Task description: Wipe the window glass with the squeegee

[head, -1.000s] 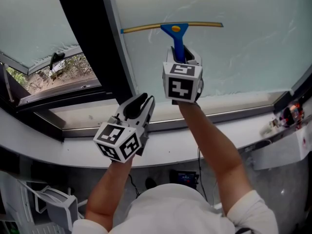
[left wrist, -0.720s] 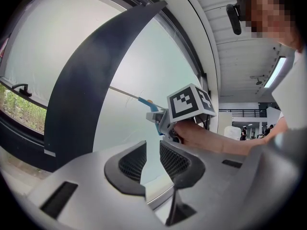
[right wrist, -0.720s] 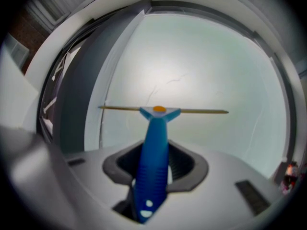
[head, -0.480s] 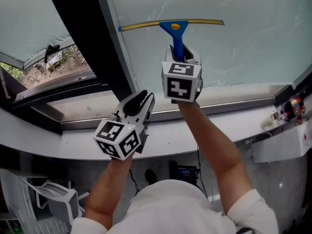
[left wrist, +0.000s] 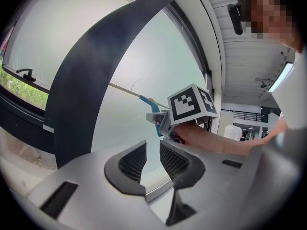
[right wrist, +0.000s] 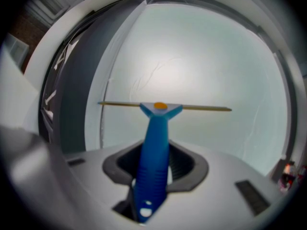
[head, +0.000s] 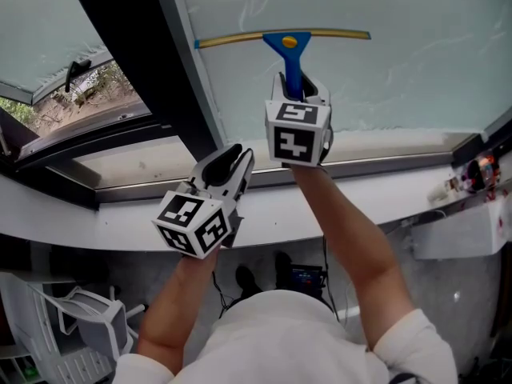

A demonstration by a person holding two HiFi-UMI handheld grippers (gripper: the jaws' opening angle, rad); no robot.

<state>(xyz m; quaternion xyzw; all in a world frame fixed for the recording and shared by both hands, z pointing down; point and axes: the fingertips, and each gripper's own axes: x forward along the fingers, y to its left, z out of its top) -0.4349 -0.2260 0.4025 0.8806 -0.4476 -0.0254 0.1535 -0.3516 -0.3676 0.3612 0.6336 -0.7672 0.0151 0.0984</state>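
Far left: a side pane, greenery showing under its lower edge. Next, a dark frame post slanting down to the white sill. Below that, the left gripper, jaws a narrow gap apart with nothing between them; hangs over the sill, short of the glass. Just right, the right gripper, clenched on the blue handle of the squeegee and raised toward the window glass. Blade level across the pane, left end near the post. Faint streaks on the glass further right.
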